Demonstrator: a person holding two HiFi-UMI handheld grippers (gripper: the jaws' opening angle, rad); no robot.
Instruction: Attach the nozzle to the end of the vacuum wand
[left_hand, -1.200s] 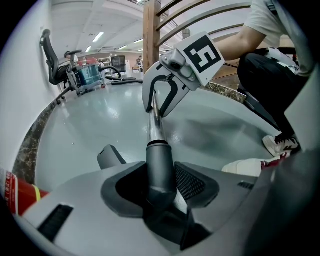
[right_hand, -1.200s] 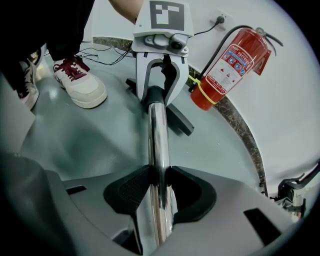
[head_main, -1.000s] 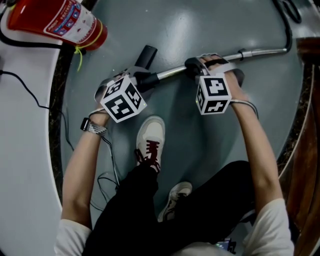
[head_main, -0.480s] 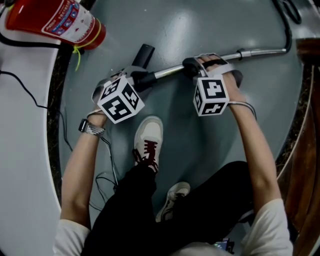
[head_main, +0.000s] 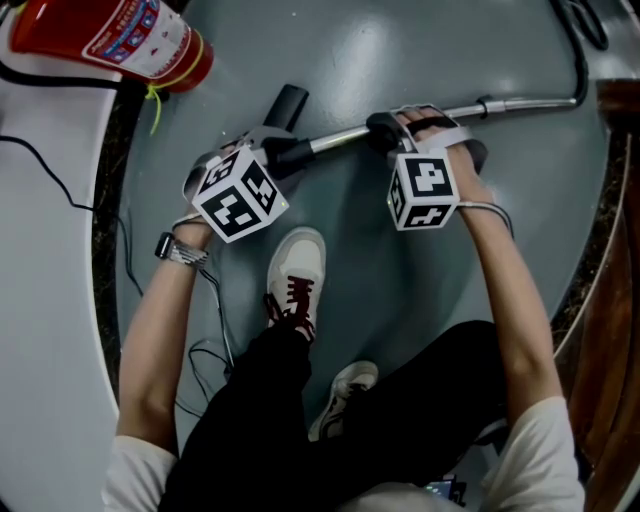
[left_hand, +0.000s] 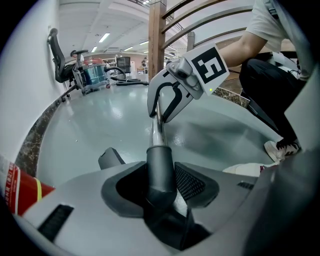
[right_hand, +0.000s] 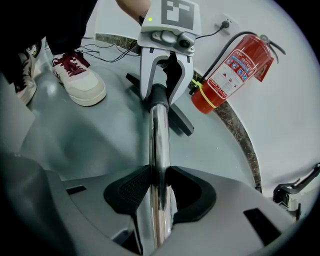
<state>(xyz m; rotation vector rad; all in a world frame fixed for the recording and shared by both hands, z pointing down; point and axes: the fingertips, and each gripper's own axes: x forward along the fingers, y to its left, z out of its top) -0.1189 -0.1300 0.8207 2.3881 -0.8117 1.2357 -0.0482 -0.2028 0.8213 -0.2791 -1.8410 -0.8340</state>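
Glossy grey floor below. Clamped with left gripper on dark nozzle collar, with right gripper on chrome wand just beyond. Likely seating the joint between them: keep both in line, push straight together, twist slightly, avoid levering.

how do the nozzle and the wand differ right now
The nozzle is dark and matte; the wand is shiny metal. The nozzle is short and thick, the wand long and thin. The left tool grips the nozzle, the right tool the wand. Both lie in one line.
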